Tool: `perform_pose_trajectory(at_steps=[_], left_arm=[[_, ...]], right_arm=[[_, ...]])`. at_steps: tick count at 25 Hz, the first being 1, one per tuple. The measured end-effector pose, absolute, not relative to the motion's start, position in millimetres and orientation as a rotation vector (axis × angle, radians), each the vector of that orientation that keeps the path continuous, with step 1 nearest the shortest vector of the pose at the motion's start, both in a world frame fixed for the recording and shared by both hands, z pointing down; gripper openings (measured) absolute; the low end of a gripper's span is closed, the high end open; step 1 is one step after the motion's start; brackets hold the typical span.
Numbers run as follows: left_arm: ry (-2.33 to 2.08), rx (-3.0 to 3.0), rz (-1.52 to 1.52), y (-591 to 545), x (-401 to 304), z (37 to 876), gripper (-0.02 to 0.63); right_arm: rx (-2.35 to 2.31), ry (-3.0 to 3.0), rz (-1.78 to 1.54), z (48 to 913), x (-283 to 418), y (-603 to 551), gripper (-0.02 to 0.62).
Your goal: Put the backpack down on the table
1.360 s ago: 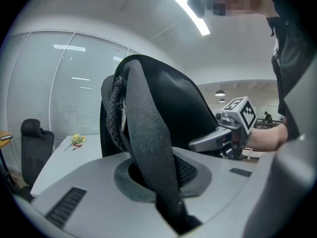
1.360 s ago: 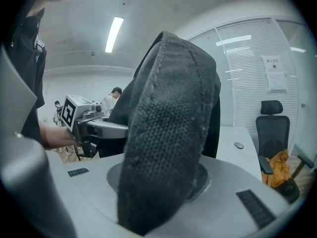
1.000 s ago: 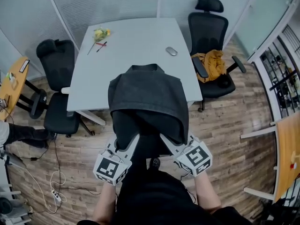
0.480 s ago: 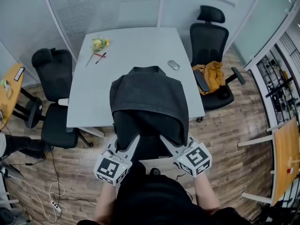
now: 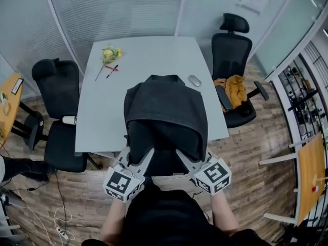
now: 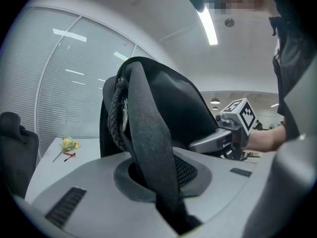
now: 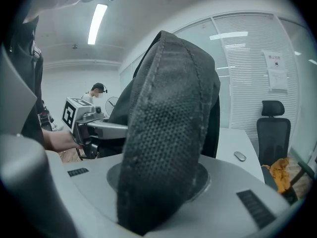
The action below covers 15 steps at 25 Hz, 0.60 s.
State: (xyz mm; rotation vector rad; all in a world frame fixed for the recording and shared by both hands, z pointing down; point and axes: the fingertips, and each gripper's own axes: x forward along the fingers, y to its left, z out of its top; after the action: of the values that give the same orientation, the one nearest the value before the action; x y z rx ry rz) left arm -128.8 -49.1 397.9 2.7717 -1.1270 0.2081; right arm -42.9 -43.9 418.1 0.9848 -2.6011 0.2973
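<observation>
A dark grey backpack [image 5: 165, 111] hangs in front of me, over the near edge of the white table [image 5: 148, 50]. My left gripper [image 5: 147, 156] holds it from the lower left and my right gripper [image 5: 181, 156] from the lower right. In the left gripper view the left gripper [image 6: 158, 182] is shut on a narrow shoulder strap [image 6: 146, 133], with the bag's black body behind it. In the right gripper view the right gripper [image 7: 158, 182] is shut on a broad mesh-padded strap [image 7: 168, 128]. The bag's underside is hidden, so I cannot tell whether it touches the table.
On the table lie yellow flowers [image 5: 109, 53], a red pen [image 5: 111, 68] and a grey mouse [image 5: 195, 80]. A black chair [image 5: 55, 83] stands at the left. Another black chair [image 5: 231, 45] at the right holds a yellow garment [image 5: 233, 85]. Glass walls with blinds close off the back.
Both grippers and the backpack have been carried forward toward the table, whose near edge now lies under the bag. Both grips on the straps are unchanged.
</observation>
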Motion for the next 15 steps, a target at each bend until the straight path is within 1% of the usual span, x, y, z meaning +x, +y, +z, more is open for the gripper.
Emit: perform_pose_trajectory(at_steps=[15], left_arm=[[-1.078,2.762,0.238,-78.7,-171.0,412.0,0.054]], right_arm=[[1.005,-2.572,0.368,431.9,-84.2,-71.6,0.092]])
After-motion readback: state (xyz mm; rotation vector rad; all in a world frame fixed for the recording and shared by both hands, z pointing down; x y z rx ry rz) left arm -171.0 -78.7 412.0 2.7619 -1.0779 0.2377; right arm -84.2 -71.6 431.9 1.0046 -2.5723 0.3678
